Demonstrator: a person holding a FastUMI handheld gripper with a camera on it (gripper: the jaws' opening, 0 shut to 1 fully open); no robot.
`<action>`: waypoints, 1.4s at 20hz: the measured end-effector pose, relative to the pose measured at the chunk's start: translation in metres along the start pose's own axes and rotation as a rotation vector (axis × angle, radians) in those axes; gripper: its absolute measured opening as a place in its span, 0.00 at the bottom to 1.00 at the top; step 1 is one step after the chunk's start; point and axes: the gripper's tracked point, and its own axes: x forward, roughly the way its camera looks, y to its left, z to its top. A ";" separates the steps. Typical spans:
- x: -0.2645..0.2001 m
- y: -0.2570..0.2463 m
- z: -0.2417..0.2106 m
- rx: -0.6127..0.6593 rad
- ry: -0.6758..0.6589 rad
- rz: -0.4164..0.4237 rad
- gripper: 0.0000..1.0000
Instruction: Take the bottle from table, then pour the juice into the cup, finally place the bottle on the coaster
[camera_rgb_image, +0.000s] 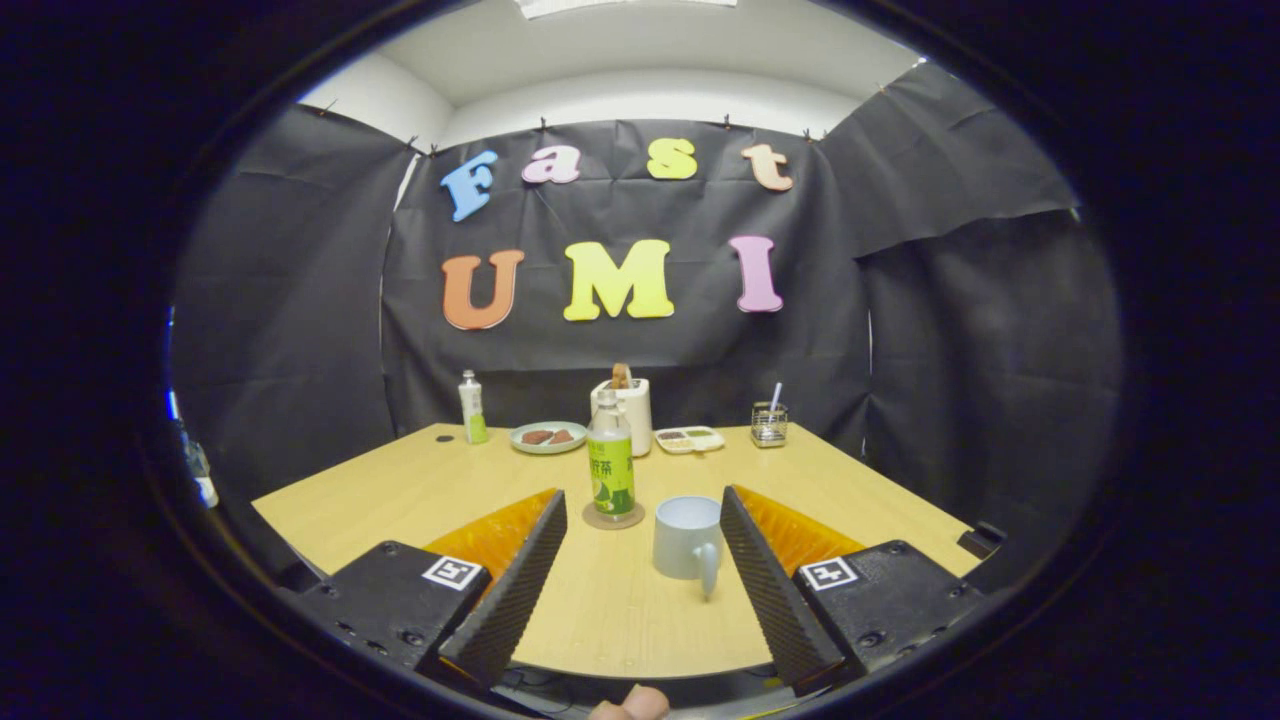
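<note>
The gripper (640, 560) is standing wide open, holding nothing. The green-labelled bottle (611, 462) is sitting upright on the round coaster (613, 518), just ahead of the fingers, a little toward the left one. The grey cup (688, 540) is standing between the fingertips, so I think reaching forward risks knocking it.

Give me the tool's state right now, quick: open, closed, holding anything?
Tool: open, holding nothing; the cup stands between its fingers, untouched, with the bottle on the coaster just beyond.
</note>
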 end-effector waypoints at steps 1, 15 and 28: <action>-0.002 0.000 0.003 0.013 -0.012 0.005 1.00; -0.021 -0.006 0.018 0.046 -0.089 0.016 1.00; -0.017 -0.005 0.015 0.038 -0.086 0.005 1.00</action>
